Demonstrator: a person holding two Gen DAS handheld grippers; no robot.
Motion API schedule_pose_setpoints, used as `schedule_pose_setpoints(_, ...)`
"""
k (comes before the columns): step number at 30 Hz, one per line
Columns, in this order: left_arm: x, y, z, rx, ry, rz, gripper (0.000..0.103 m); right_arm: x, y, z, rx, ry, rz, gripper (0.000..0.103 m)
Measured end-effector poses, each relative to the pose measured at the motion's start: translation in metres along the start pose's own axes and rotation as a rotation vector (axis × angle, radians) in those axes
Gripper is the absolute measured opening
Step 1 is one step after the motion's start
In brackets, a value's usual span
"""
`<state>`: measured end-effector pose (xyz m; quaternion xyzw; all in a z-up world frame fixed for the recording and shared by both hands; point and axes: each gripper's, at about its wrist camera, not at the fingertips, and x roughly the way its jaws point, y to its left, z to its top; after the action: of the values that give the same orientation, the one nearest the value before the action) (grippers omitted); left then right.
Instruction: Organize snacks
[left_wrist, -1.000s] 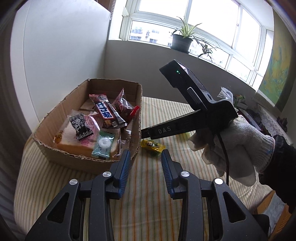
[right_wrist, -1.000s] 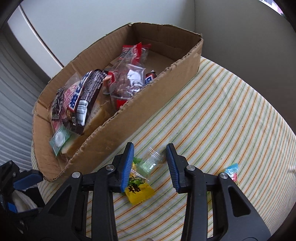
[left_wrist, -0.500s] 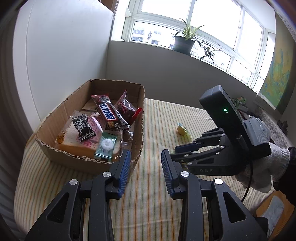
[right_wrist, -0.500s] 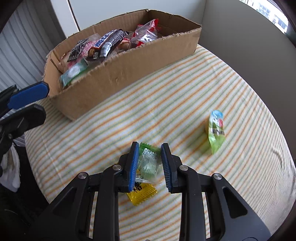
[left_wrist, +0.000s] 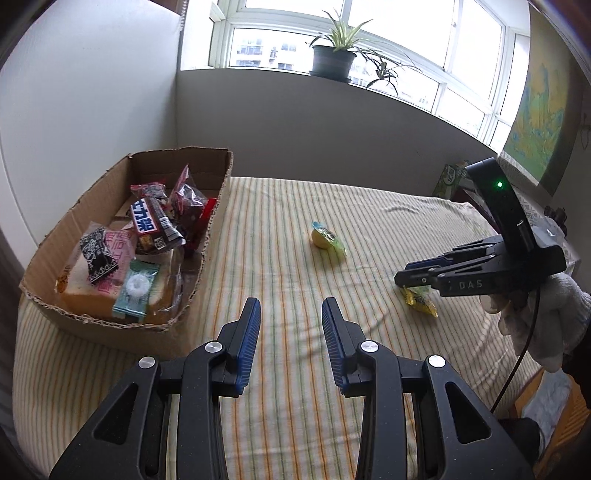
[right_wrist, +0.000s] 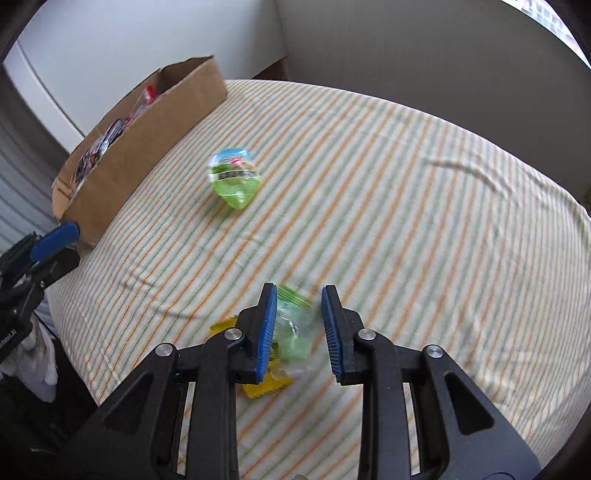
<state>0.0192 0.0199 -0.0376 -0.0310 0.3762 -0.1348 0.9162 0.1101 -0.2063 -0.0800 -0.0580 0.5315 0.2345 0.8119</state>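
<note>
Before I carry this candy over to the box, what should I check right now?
1. Green candy sits between the pads of the right claw: ok, though the picture is blurred.
2. Only one snack is gripped: cannot tell. A yellow packet lies right under that claw and may be caught too.
3. Left claw is open and empty: ok.
4. Box has room: ok, there is bare floor at its far end.
5. Low path to the box is free: not ok. A jelly cup lies on the cloth in between, so lift over it.
</note>
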Motion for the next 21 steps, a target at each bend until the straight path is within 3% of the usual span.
schedule_pose_setpoints(4,0.010,-0.013,0.003,0.024,0.018,-0.010,0.033,-0.013,-0.023,-0.009,0.003,-0.006,-0.138,0.026)
schedule_pose_setpoints(6,0.015,-0.019,0.006,0.035,0.028,-0.021,0.033,-0.023,-0.031,-0.015,-0.006,-0.004,-0.159,0.026)
schedule_pose_setpoints(9,0.022,-0.030,0.008,0.056,0.050,-0.058,0.033,-0.035,-0.036,-0.019,0.015,-0.031,-0.131,0.027)
schedule_pose_setpoints(11,0.025,-0.042,0.006,0.080,0.061,-0.080,0.033,-0.039,-0.034,-0.020,0.030,-0.053,-0.118,0.047)
schedule_pose_setpoints(13,0.028,-0.055,0.004,0.096,0.079,-0.109,0.033,-0.040,-0.031,-0.021,0.041,-0.078,-0.117,0.054)
schedule_pose_setpoints(21,0.051,-0.099,0.013,0.135,0.117,-0.163,0.033,-0.047,-0.039,-0.030,0.093,-0.101,-0.089,0.054)
